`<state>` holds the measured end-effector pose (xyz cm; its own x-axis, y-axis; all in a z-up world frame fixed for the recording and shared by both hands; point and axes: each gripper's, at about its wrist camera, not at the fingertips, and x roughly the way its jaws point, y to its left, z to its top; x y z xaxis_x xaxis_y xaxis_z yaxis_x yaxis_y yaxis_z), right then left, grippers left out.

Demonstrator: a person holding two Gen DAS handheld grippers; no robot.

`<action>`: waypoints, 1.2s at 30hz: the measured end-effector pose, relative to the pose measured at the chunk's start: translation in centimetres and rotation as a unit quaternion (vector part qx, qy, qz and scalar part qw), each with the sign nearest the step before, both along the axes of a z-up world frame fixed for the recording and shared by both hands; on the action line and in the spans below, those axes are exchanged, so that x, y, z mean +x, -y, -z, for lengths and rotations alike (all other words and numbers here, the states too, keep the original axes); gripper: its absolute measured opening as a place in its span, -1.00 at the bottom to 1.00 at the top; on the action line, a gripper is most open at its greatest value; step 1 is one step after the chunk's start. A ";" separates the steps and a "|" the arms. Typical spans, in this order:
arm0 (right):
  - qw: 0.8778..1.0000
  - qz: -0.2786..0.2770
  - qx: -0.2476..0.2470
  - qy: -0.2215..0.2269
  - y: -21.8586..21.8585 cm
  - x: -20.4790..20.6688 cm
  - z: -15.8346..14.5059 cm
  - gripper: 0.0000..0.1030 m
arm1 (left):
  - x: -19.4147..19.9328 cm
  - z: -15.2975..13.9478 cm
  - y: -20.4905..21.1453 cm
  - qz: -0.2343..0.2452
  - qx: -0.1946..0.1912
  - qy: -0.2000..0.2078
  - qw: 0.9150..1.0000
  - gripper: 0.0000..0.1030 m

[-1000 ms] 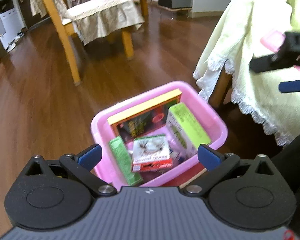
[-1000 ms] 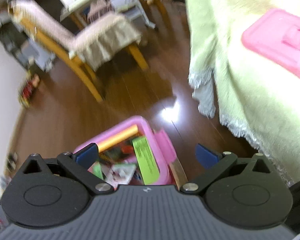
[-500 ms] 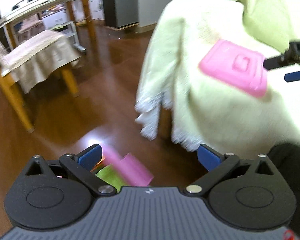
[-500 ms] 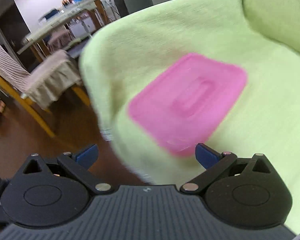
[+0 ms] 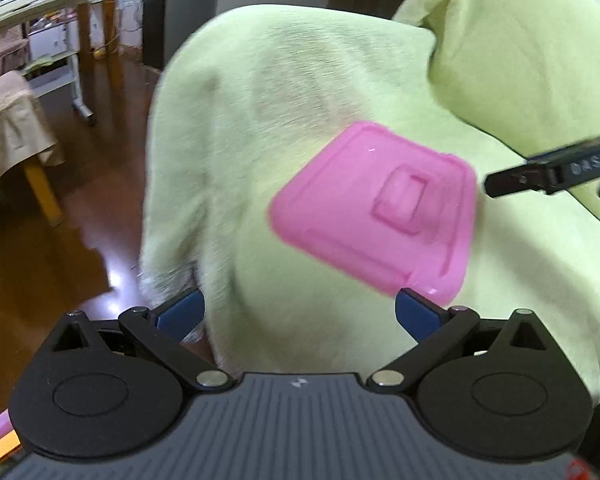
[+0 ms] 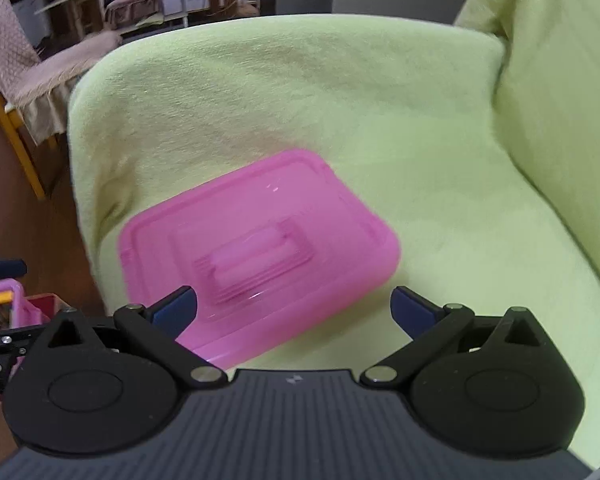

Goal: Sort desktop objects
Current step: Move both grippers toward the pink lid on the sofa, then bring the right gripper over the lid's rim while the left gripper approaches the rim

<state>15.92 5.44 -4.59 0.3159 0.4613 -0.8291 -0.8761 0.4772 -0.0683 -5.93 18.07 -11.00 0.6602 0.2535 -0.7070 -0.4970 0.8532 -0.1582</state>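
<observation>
No readable writing on pink lid (image 6: 260,240), blurred.

lid (image 6: 256,240) on armchair (image 6: 440,128); bin (image 6: 4,300) left, below seat

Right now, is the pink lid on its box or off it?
Off. The pink lid lies alone, handle side up, on the green blanket. The pink box shows only as a corner at the far left of the right wrist view.
</observation>
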 end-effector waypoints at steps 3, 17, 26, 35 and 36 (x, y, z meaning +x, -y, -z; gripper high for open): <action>1.000 -0.012 -0.013 0.006 -0.4 1.5 0.5 0.96 | 1.4 0.3 0.0 0.009 -0.013 0.007 1.000 0.98; 0.998 -0.045 -0.037 0.010 -4.1 6.7 4.4 0.72 | 5.7 2.3 -1.0 0.047 -0.065 0.028 0.996 0.98; 0.998 -0.038 -0.035 -0.019 -5.4 8.7 6.6 0.33 | 6.0 2.7 -1.8 0.060 -0.071 0.029 0.995 0.98; 0.997 0.001 -0.049 -0.058 -4.0 7.9 6.4 0.18 | 6.9 2.3 -1.5 0.106 -0.051 0.033 0.992 0.98; 0.997 0.006 -0.052 -0.060 -3.7 7.6 6.3 0.17 | 7.0 2.2 -1.3 0.114 -0.047 0.031 0.992 0.98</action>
<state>23.53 9.10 -10.88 0.2162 0.3672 -0.9047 -0.8748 0.4844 -0.0124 1.11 19.42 -13.20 0.7358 0.0268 -0.6767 -0.2787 0.9227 -0.2665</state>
